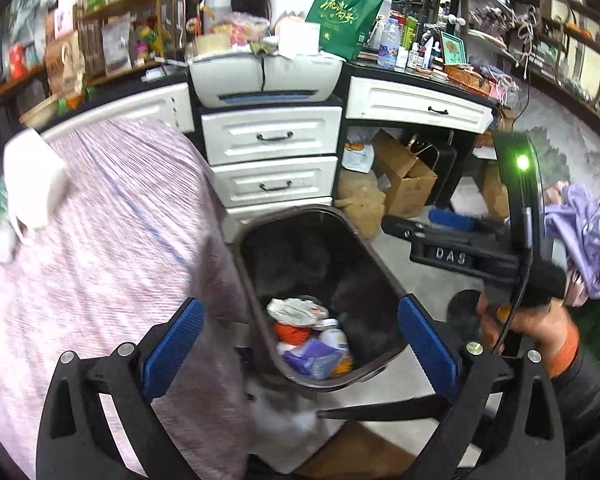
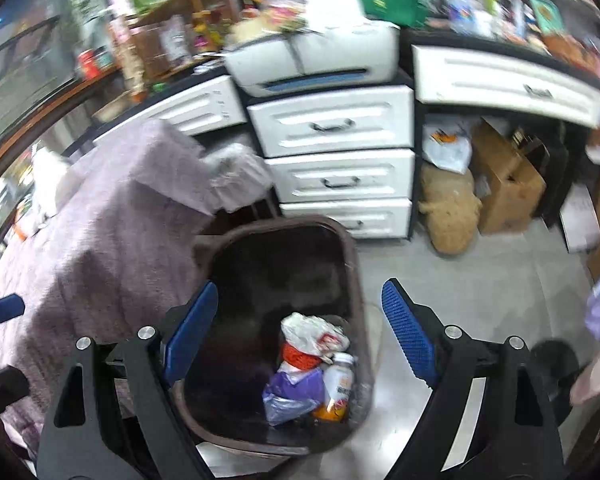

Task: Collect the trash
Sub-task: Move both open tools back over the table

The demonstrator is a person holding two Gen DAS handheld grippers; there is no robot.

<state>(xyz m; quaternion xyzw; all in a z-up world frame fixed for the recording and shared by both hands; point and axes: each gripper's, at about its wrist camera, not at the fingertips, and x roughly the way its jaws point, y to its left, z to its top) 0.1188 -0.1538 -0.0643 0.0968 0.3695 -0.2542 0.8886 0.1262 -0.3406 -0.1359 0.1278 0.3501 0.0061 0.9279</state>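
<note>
A dark brown trash bin (image 1: 374, 256) stands on the floor beside the bed; it also shows in the right wrist view (image 2: 350, 248). Inside lie a crumpled white wrapper (image 1: 296, 311), an orange item (image 1: 292, 332), a small bottle (image 1: 332, 334) and a purple bag (image 1: 312, 358); the right wrist view shows the wrapper (image 2: 312, 334), bottle (image 2: 338, 384) and purple bag (image 2: 292, 394). My left gripper (image 1: 300, 354) is open and empty above the bin. My right gripper (image 2: 300, 344) is open and empty above the bin; its body (image 1: 460, 256) shows in the left wrist view.
A bed with a pink-purple cover (image 1: 100, 260) fills the left. A white drawer unit (image 1: 274, 160) with a printer (image 1: 266, 76) on top stands behind the bin. Cardboard boxes (image 1: 404, 180) and bags sit under the cluttered desk. A white box (image 1: 34, 178) lies on the bed.
</note>
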